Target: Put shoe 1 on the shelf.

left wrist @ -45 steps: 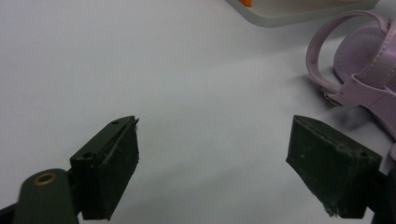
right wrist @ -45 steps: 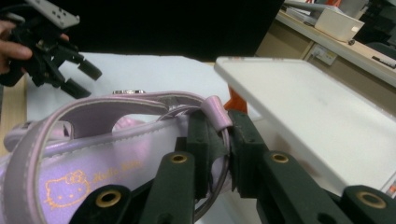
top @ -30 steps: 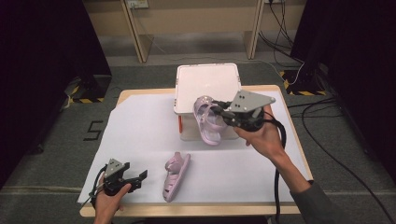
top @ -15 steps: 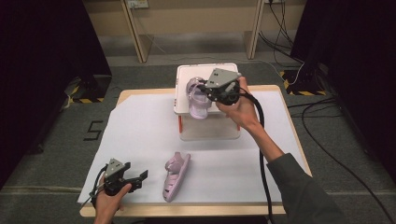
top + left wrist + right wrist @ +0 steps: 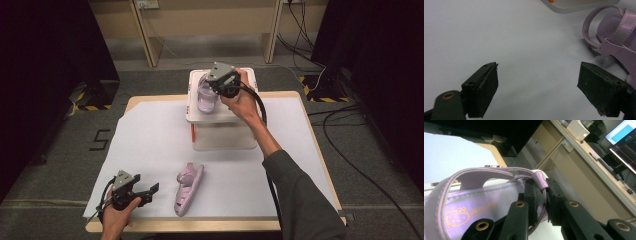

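Observation:
Two small lilac sandals are in play. One sandal (image 5: 205, 95) hangs over the lid of a white box (image 5: 220, 116), held by my right gripper (image 5: 214, 89), whose jaws are shut on its strap (image 5: 541, 182). The other sandal (image 5: 188, 189) lies flat on the white sheet near the table's front edge; its straps (image 5: 610, 37) show at the right of the left gripper view. My left gripper (image 5: 147, 192) rests on the sheet just left of that sandal, jaws wide open with nothing between them (image 5: 537, 90).
The white box stands at the back middle of the table (image 5: 320, 165), which is covered by a white sheet (image 5: 150, 145). Cables (image 5: 350, 135) run on the floor to the right. Dark curtains flank both sides.
My right gripper has carried the sandal from the box's right side leftward and back, over the lid. The left gripper and the other sandal have stayed put.

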